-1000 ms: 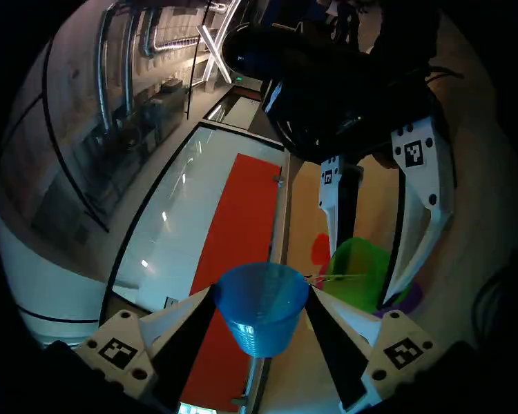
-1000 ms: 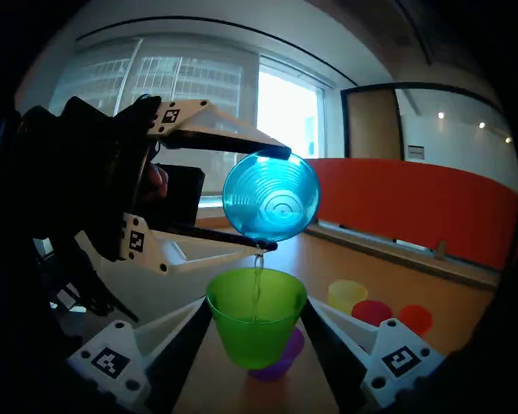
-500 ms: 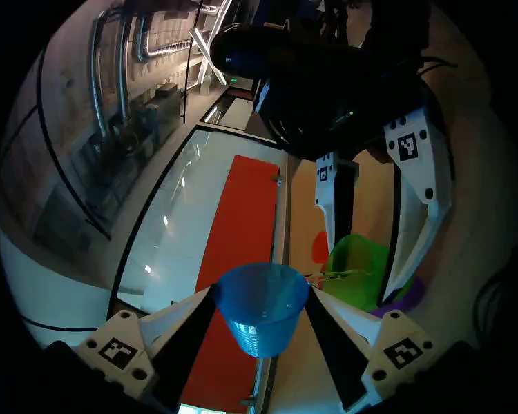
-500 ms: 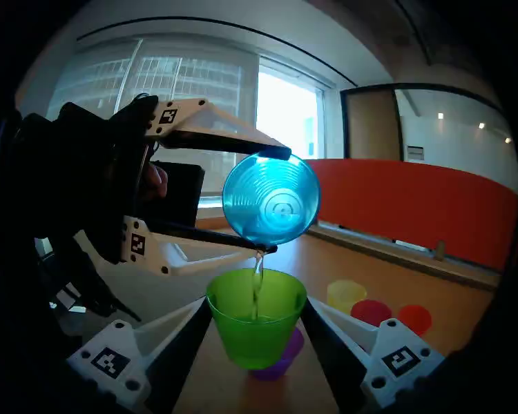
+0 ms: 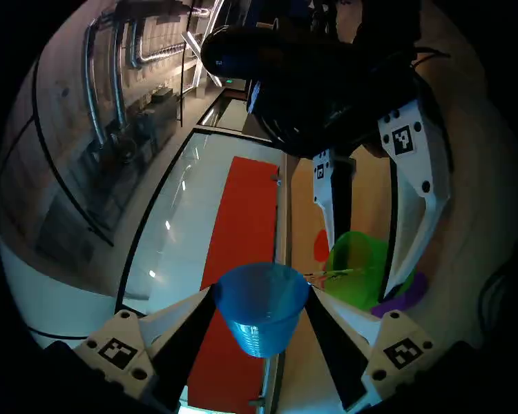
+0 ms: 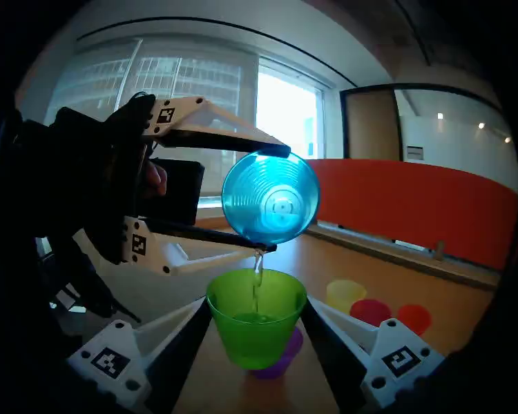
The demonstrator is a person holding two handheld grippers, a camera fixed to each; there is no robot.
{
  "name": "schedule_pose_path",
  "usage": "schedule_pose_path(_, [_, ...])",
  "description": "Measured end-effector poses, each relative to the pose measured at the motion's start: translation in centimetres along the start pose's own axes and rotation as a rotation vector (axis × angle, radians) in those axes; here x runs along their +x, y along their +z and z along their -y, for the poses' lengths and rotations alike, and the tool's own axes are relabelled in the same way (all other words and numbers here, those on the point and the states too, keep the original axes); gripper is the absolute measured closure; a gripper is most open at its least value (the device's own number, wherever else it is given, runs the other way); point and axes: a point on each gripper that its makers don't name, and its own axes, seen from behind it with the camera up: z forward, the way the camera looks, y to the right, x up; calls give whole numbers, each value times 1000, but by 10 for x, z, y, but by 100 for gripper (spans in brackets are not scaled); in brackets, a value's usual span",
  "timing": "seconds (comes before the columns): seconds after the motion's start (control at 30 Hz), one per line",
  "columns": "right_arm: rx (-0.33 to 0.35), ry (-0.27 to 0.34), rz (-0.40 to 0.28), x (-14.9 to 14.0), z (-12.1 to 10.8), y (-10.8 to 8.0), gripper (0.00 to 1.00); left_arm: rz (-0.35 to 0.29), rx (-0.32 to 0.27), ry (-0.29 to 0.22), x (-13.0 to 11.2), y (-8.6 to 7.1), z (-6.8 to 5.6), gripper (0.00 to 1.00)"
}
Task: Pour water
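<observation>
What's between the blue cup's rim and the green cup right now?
A thin stream of water falls from the blue cup into the green cup; otherwise open air, seen in the right gripper view.

The left hand-held gripper (image 5: 261, 298) is rolled onto its side just above the green cup (image 6: 256, 328). In the right gripper view its two fingers lie one over the other, both pressed against the blue cup (image 6: 271, 199), which they hold tipped on its side over the green cup's rim. A person's hand (image 6: 155, 179) shows behind this gripper, fingers curled on its grip. The right hand-held gripper (image 6: 256, 310) sits level, one finger on each side of the green cup, clamping it upright.
</observation>
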Motion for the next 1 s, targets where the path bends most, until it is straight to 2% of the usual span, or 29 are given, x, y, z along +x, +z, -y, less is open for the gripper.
schedule_pose_path(0.37, [0,-1,-2,-1,0,-1,9,-5,3,29,2,5,-1,12])
schedule_pose_path(0.57, [-1,-1,-3,-1,-1,-1,9,-4,9,60,2,7,1,12])
schedule_pose_path(1.0, [-3,-3,-3,-2,-2,-3,9,-6,17,92,5,6,5,12])
